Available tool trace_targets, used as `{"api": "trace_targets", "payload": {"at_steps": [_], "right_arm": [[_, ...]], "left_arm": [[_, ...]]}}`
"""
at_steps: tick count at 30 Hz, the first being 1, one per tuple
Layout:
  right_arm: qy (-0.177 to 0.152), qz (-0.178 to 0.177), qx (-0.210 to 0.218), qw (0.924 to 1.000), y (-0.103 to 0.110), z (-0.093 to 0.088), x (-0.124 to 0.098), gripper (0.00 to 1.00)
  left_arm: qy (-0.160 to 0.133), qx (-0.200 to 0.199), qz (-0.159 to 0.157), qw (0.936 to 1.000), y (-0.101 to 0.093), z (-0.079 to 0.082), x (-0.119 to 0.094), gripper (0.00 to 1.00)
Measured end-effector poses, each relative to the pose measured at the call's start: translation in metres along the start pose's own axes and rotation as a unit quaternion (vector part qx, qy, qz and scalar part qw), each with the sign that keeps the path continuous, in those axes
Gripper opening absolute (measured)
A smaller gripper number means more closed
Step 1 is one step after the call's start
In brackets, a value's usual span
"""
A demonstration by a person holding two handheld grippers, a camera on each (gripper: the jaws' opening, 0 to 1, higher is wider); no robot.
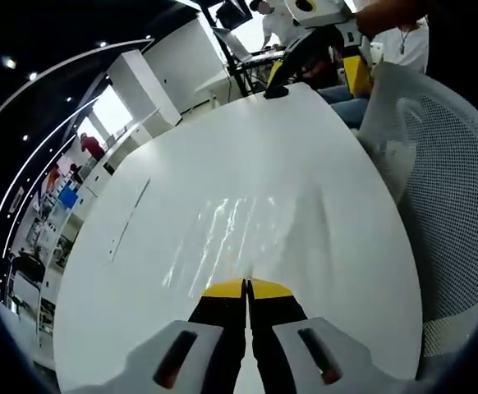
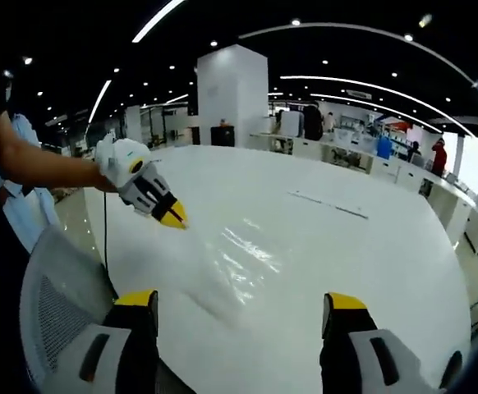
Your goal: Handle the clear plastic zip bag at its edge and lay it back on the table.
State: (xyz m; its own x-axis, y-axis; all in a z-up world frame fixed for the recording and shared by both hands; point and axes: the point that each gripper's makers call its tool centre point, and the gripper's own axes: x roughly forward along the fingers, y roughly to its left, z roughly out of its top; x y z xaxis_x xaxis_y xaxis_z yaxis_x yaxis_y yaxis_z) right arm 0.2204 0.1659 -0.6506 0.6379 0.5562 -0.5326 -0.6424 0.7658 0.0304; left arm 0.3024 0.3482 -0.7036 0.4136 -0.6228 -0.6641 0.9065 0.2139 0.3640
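White table (image 2: pixel 370 246), clear glossy zip bag (image 2: pixel 239 267), left gripper (image 2: pixel 176 220) pinching edge

The clear plastic zip bag (image 2: pixel 239 267) lay flat and glossy on the white table (image 2: pixel 370 246). Its near edge was pinched between the left gripper's (image 1: pixel 246 289) closed yellow tips.

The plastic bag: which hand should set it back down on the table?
Probably left: its tongs are shut on the bag edge, while the right tongs stand open.
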Motion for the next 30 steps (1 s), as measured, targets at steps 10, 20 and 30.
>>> {"api": "trace_targets", "payload": {"at_steps": [10,20,30], "right_arm": [[-0.001,-0.017,0.022,0.9996,0.004,-0.013,-0.015,0.87],[0.006,-0.032,0.033,0.9989,0.002,-0.025,-0.022,0.89],[0.019,-0.031,0.029,0.9989,0.008,-0.034,-0.023,0.9]], "left_arm": [[0.003,-0.025,0.038,0.999,0.018,-0.008,0.01,0.0],[0.015,-0.055,0.042,0.9975,0.018,-0.021,0.021,0.0],[0.035,-0.077,0.022,0.9962,0.005,-0.036,0.026,0.0]]}}
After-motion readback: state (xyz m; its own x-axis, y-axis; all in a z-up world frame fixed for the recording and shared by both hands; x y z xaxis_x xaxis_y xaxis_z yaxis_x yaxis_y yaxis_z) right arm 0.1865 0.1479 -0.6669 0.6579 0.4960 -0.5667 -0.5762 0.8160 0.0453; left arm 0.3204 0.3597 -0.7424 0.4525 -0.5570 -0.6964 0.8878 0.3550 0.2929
